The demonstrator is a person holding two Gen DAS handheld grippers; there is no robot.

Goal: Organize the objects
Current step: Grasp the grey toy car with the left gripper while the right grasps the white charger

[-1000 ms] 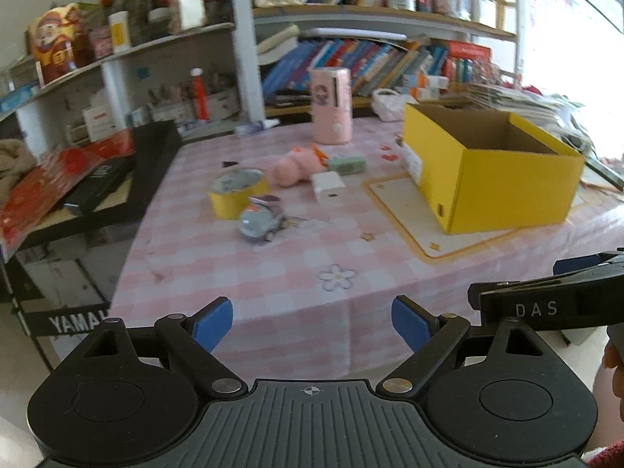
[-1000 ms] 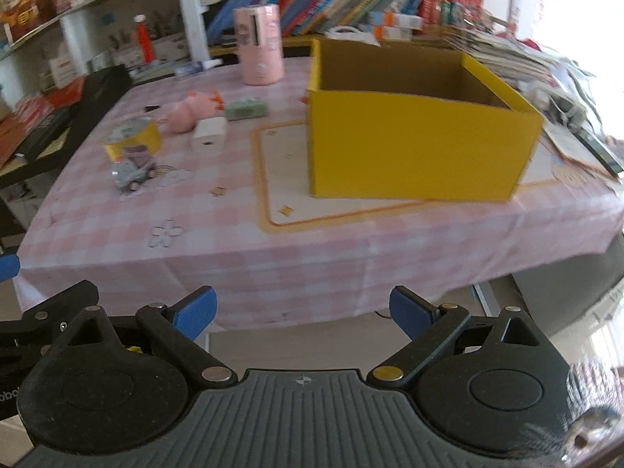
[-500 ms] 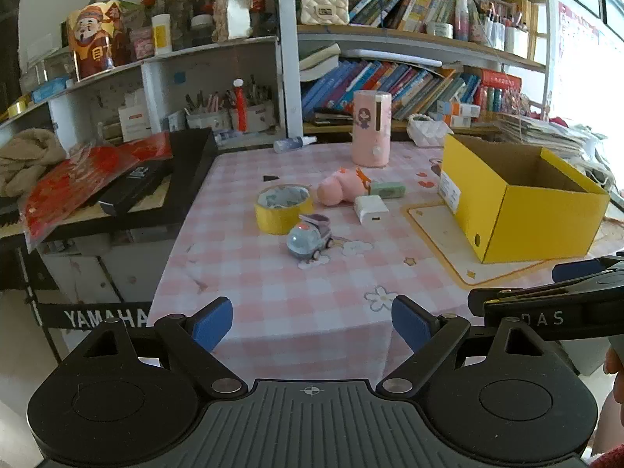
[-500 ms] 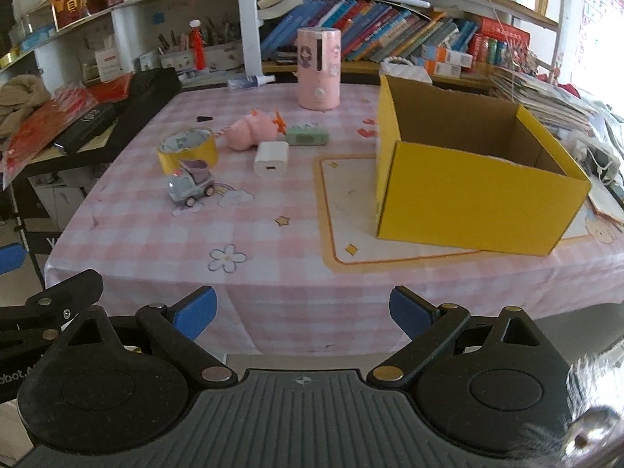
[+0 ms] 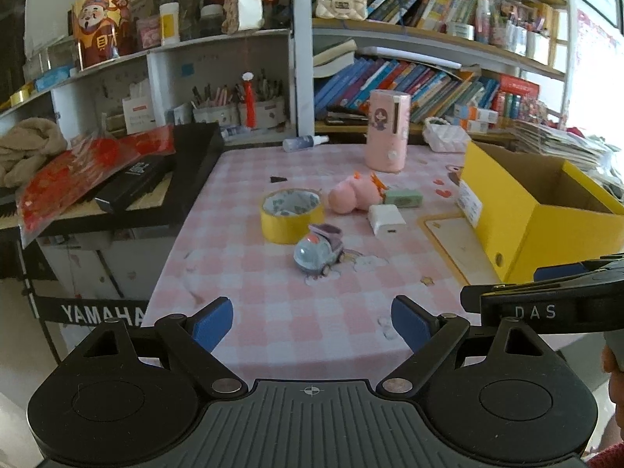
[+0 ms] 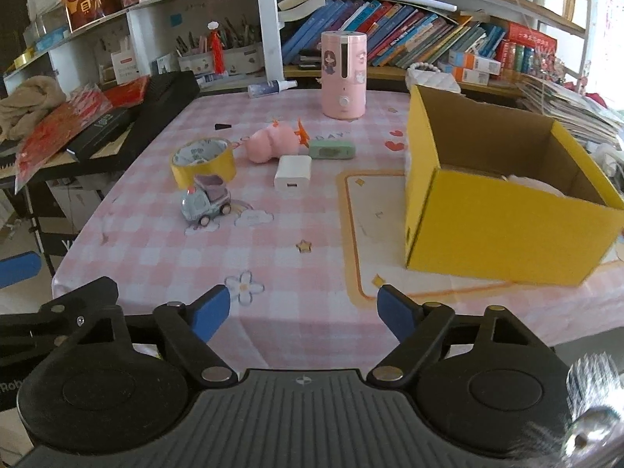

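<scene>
On the pink checked table lie a yellow tape roll (image 5: 291, 215) (image 6: 202, 162), a grey toy truck (image 5: 318, 250) (image 6: 205, 203), a pink plush toy (image 5: 351, 197) (image 6: 273, 143), a white charger (image 5: 385, 219) (image 6: 293, 171) and a green eraser (image 5: 403, 197) (image 6: 331, 149). An open yellow box (image 5: 538, 214) (image 6: 503, 202) stands at the right. My left gripper (image 5: 312, 325) and right gripper (image 6: 302, 310) are both open and empty, held off the table's near edge, well short of the objects.
A pink cylinder humidifier (image 5: 387, 130) (image 6: 343, 75) stands at the table's back. A black keyboard with red packets (image 5: 128, 179) sits left of the table. Crowded bookshelves (image 5: 409, 74) lie behind. The right gripper shows in the left wrist view (image 5: 546, 300).
Both grippers have tilted up and drawn closer to the table, so the objects look nearer and more shelving shows. Nothing on the table has moved.
</scene>
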